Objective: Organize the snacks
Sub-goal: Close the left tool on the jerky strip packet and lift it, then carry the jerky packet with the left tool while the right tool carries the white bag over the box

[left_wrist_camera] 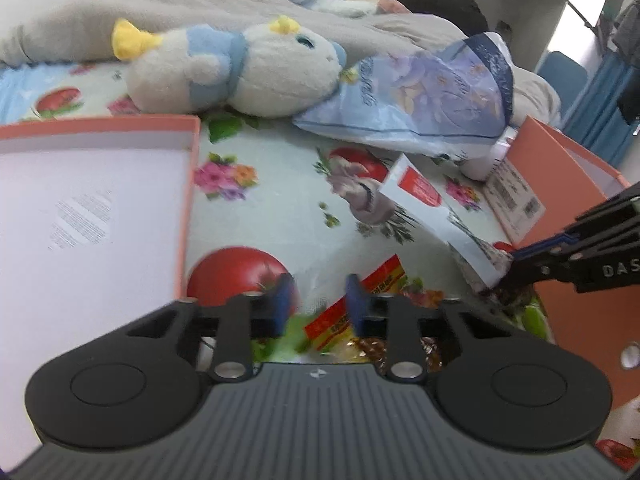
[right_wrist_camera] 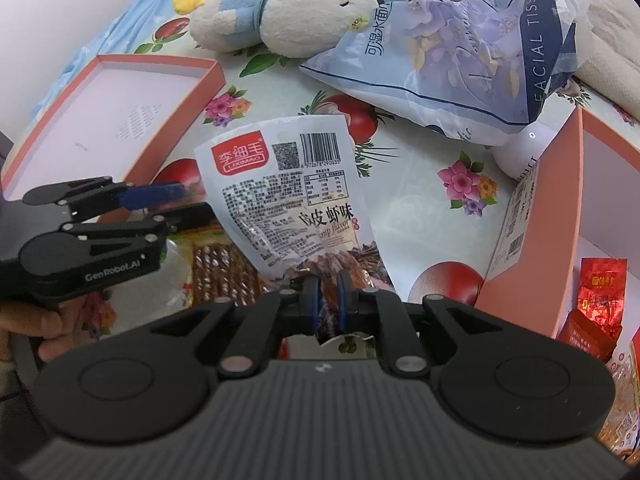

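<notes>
My right gripper [right_wrist_camera: 329, 298] is shut on the lower edge of a white snack bag [right_wrist_camera: 288, 196] with a red logo and barcode, holding it up over the floral sheet. The same bag shows in the left wrist view [left_wrist_camera: 432, 208], pinched by the right gripper [left_wrist_camera: 516, 260]. My left gripper [left_wrist_camera: 318, 300] is open, hovering just above a red-and-yellow snack packet [left_wrist_camera: 360, 304] that lies on the sheet; this packet also shows in the right wrist view [right_wrist_camera: 218, 268], under the left gripper [right_wrist_camera: 176, 200]. A pink box [right_wrist_camera: 532, 236] at the right holds red snack packets [right_wrist_camera: 600, 292].
A pink box lid [left_wrist_camera: 92, 200] lies open at the left. A plush toy [left_wrist_camera: 240, 68] and a blue facial tissue pack [left_wrist_camera: 424, 96] lie at the back. A grey blanket [left_wrist_camera: 160, 4] is behind them. A white bottle [right_wrist_camera: 520, 152] stands beside the pink box.
</notes>
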